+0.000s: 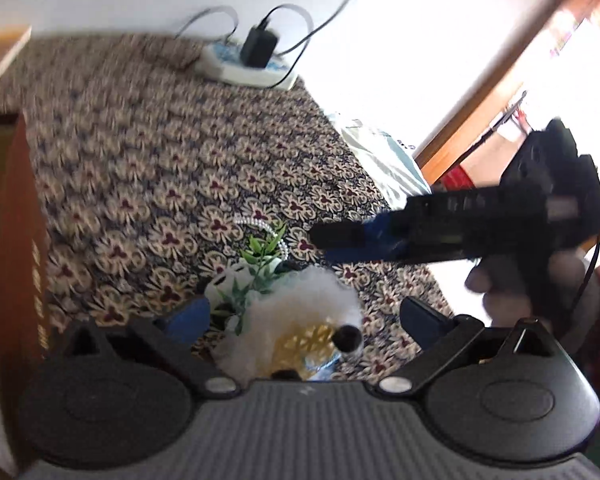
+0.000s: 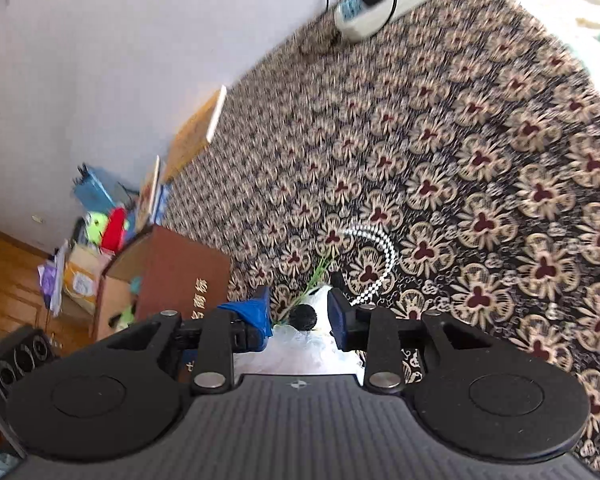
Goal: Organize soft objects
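Your left gripper [image 1: 302,316] is spread wide, nothing between the blue pads [image 1: 188,317]; the white fluffy toy [image 1: 300,312] sits low centre of the left wrist view, in the gap between the fingers but not pinched. Dark pompom nose [image 1: 348,338] at its lower right, yellow patterned patch below. Green plastic sprig [image 1: 260,268] and a pearl bead loop [image 1: 266,230] lie just above the toy on the patterned bedspread [image 1: 160,160].

Your right gripper [image 1: 340,236] comes in from the right of that frame, hand [image 1: 528,280] under it, tip near the beads. In the right wrist view its fingers [image 2: 342,316] are partly apart, gripping nothing; white fluff and the pompom [image 2: 304,317] show in the gap at bottom centre, beads [image 2: 380,256] curving just above.

Power strip [image 1: 246,65] with black adapter at upper centre. Brown box [image 2: 180,280] with printed characters at left of the right view, and a clutter pile [image 2: 100,232] beyond it. Both frames motion-blurred.
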Demonstrator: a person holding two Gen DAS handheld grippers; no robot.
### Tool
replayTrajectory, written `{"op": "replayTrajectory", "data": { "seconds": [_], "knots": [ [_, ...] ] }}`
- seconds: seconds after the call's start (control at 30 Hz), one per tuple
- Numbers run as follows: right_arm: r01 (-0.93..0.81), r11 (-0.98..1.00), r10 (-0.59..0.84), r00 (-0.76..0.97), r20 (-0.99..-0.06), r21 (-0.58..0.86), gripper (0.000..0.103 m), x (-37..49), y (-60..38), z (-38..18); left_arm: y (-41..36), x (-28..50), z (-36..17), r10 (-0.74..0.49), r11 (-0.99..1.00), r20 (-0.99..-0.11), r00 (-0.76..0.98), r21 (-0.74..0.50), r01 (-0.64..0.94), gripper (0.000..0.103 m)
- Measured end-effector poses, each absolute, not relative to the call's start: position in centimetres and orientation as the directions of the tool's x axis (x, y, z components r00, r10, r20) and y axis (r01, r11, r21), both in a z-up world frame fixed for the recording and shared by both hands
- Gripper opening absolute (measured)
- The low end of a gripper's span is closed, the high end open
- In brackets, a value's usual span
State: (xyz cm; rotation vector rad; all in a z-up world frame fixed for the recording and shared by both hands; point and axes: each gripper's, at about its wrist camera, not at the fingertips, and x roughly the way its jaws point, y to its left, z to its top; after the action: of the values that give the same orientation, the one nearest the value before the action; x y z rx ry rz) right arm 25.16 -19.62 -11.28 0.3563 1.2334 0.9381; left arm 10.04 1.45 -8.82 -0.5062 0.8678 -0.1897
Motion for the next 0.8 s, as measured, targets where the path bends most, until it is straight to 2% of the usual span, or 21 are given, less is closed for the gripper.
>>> {"op": "replayTrajectory", "data": {
  "seconds": [0.13, 0.3, 0.43, 0.57, 0.63, 0.8],
  "knots": [
    [-0.409, 0.616, 0.721, -0.05, -0.691, 0.673, 0.016, 25.7, -17.9, -12.4, 3.1, 11.1, -10.2, -0.431, 0.78, -0.671, 0.604, -0.613, -0.125, 0.1],
    [-0.413, 0.62, 0.694, -0.108, -0.711, 0.668, 0.017, 26.2, -16.5, -13.4, 4.5, 11.7, -11.6, -0.445, 0.728, -0.679, 0.584, -0.654, -0.207, 0.097],
    [-0.367, 0.606, 0.707, -0.159, -0.689, 0.706, 0.018, 26.4, -16.1, -14.5, 4.7, 12.5, -12.2, -0.456, 0.721, -0.694, 0.557, -0.655, -0.226, 0.08],
    [-0.364, 0.6, 0.714, -0.159, -0.682, 0.713, 0.018, 26.3, -16.1, -14.9, 4.6, 12.7, -12.4, -0.448, 0.739, -0.706, 0.549, -0.637, -0.217, 0.075],
    [-0.388, 0.586, 0.721, -0.152, -0.676, 0.711, 0.016, 26.4, -15.9, -14.7, 4.2, 13.0, -12.4, -0.424, 0.767, -0.728, 0.538, -0.605, -0.214, 0.068],
    [-0.447, 0.533, 0.76, -0.121, -0.639, 0.718, 0.013, 25.5, -16.3, -14.5, 3.2, 13.4, -11.6, -0.38, 0.828, -0.763, 0.524, -0.533, -0.176, 0.063]
  ]
}}
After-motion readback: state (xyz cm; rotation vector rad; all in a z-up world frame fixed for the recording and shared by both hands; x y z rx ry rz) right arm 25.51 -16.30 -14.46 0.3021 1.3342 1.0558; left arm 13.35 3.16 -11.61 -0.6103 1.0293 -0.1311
